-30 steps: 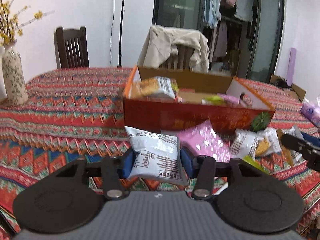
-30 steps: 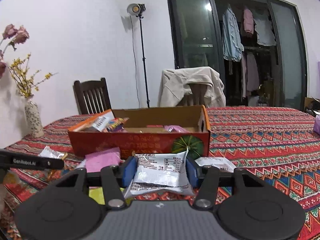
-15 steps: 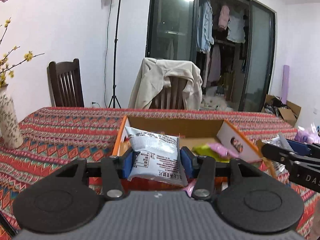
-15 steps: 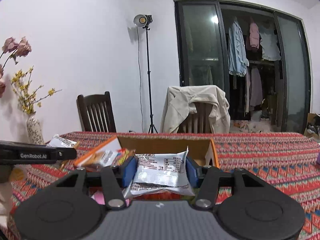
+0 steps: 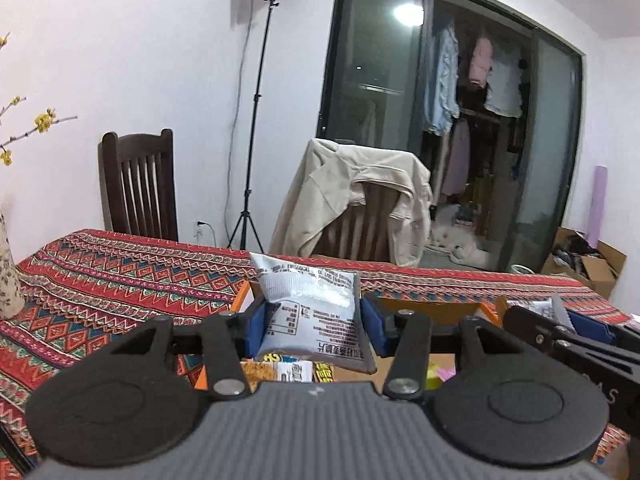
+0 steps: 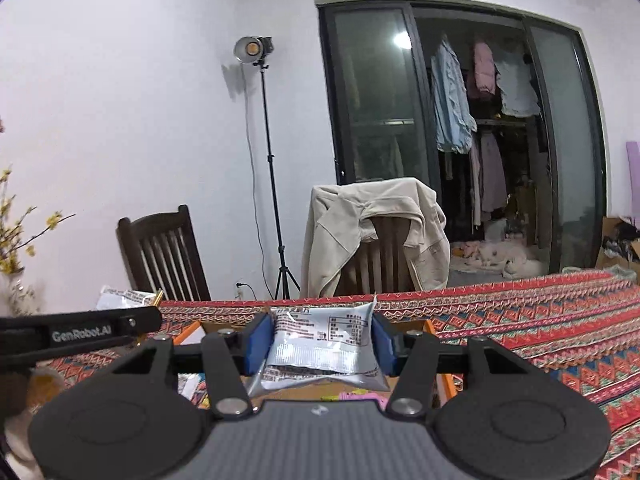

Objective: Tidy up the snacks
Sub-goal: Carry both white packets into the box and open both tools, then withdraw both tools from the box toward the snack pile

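Note:
My left gripper point(image 5: 314, 326) is shut on a silver-white snack packet point(image 5: 312, 312) and holds it above the open cardboard box point(image 5: 436, 312), whose orange rim shows just below. Other snack packets point(image 5: 280, 368) lie inside the box under it. My right gripper point(image 6: 318, 344) is shut on a similar silver packet point(image 6: 320, 344), also over the box point(image 6: 434, 330). The right gripper shows at the right edge of the left wrist view point(image 5: 560, 332); the left gripper's arm shows at the left of the right wrist view point(image 6: 80, 330).
The table carries a red patterned cloth point(image 5: 100, 280). A dark wooden chair point(image 5: 138, 188) and a chair draped with a beige jacket point(image 5: 352, 200) stand behind it. A light stand point(image 5: 256, 120) is by the wall. A vase point(image 5: 8, 276) sits at the left.
Both grippers have risen and moved forward with their packets, from in front of the box to over its opening. The loose packets on the cloth have dropped out of view.

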A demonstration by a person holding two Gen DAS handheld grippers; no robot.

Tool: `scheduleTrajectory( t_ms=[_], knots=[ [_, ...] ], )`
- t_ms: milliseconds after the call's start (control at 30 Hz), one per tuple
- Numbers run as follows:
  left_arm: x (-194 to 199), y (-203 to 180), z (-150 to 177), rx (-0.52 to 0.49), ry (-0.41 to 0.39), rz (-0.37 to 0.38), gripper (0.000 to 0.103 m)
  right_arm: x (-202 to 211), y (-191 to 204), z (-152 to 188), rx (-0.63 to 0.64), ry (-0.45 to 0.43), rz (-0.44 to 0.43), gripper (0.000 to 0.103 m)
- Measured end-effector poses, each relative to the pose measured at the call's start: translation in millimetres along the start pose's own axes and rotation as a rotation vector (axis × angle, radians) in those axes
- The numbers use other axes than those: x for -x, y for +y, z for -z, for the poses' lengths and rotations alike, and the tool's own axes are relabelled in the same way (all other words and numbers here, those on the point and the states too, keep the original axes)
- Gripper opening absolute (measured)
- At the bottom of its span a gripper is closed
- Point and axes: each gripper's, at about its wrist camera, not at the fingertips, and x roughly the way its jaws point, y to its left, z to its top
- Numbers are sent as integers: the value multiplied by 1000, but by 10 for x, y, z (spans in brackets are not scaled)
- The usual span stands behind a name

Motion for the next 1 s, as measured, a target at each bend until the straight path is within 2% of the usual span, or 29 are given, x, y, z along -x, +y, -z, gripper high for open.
scheduleTrajectory(
  t_ms=[100,233,400,500,567,633,700,733,767,1000],
  knots=[
    [-157,27,114,3,-4,-14,50,-148,-50,113,-1,-10,1,53],
    [-337,74,211,3,26,-34,50,-309,-103,207,-5,28,-6,53],
    [-384,131,263,5,35,-48,51,-364,-138,271,-16,42,12,53],
    [-362,127,286,-5,14,-52,55,-377,-161,306,-19,49,24,55],
    [-335,127,299,-6,-3,-64,68,-379,-185,328,-22,55,29,62],
    [-296,148,310,7,-28,-73,90,-369,-205,356,-32,59,34,73],
    [-256,168,314,26,-51,-85,103,-360,-236,375,-43,59,33,94],
    [-237,175,315,32,-62,-96,103,-354,-250,383,-51,59,33,101],
    [-232,176,312,32,-66,-104,103,-343,-263,395,-57,55,34,103],
    [-209,187,304,32,-70,-114,103,-314,-271,443,-61,51,53,103]
  ],
)
